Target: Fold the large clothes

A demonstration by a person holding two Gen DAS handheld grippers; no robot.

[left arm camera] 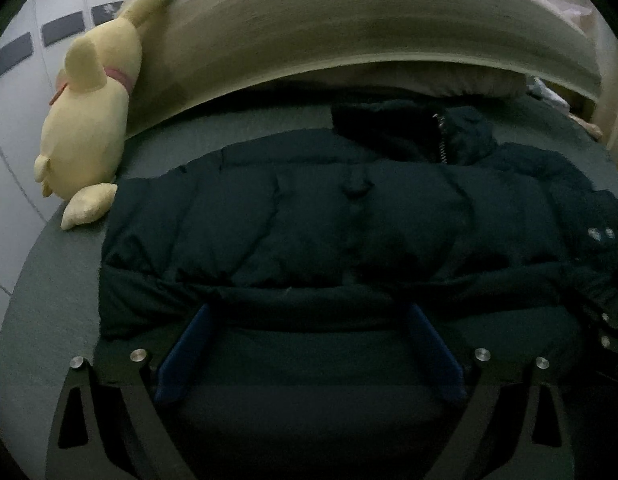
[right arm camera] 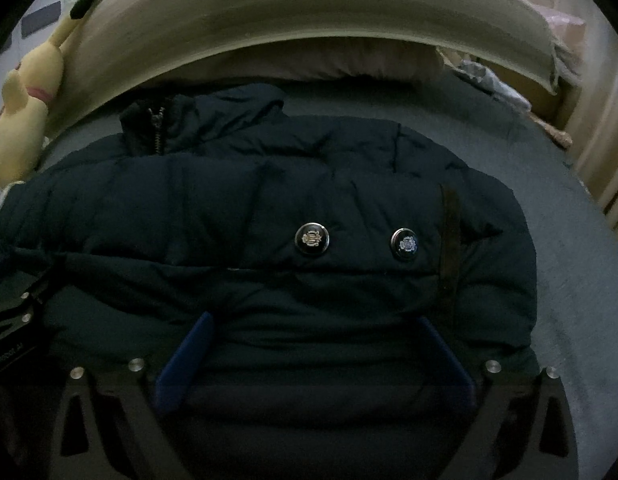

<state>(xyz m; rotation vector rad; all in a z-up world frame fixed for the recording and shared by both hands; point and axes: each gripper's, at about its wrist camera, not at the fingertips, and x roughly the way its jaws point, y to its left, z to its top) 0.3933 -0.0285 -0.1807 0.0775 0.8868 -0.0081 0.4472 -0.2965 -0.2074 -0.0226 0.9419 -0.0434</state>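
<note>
Left wrist view: the dark puffer jacket [left arm camera: 309,220] lies flat on the grey bed [left arm camera: 49,300], collar toward the headboard [left arm camera: 349,32]. A yellow plush toy [left arm camera: 89,120] touches its left edge. The left gripper [left arm camera: 309,312] stands wide, holding nothing.

Right wrist view: the right gripper [right arm camera: 315,320] gapes over the jacket's [right arm camera: 229,200] near hem, below two buttons [right arm camera: 312,239].

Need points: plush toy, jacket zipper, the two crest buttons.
plush toy [left arm camera: 89,128], left wrist view, its back.
jacket zipper [right arm camera: 157,130], right wrist view, teeth at collar.
crest buttons [right arm camera: 312,239], right wrist view, left button's face.
</note>
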